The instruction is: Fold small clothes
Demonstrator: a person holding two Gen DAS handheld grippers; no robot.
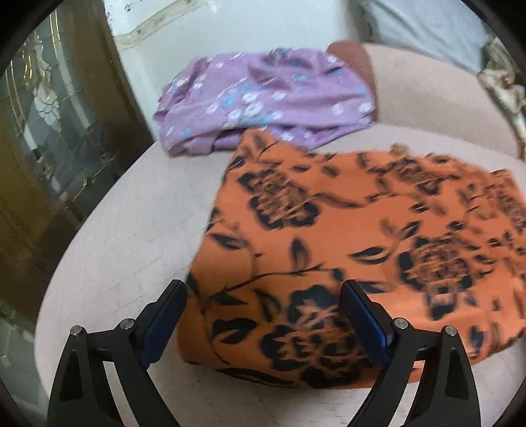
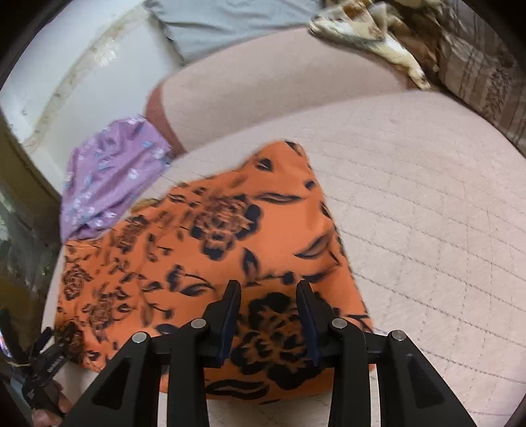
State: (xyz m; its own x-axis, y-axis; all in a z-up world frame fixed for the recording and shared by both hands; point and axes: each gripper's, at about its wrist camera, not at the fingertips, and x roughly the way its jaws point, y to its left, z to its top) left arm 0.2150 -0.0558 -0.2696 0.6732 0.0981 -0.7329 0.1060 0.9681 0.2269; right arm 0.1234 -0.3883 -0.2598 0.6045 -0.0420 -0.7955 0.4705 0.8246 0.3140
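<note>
Item: orange cloth (image 1: 345,236), black floral print, lay folded flat on the pale quilted bed (image 2: 427,203), toward its near edge and left side. Judged light, soft and limp, likely to sag and slide off smooth pads; best taken at a near corner or along the near folded edge, through all layers at once. Second item: purple cloth (image 1: 263,98), small pale flowers, bundled at the far left edge of the bed, touching or just overlapped by the orange cloth's far corner (a grey cloth (image 2: 230,23) sat beyond, off the quilted top). Left gripper (image 1: 263,315): jaws stood wide apart over the orange cloth's near left corner, nothing between the pads, contact with the fabric not discernible. Right gripper (image 2: 268,315): jaws part open above the near edge, empty, not pinching the cloth. Frames blurred.
</note>
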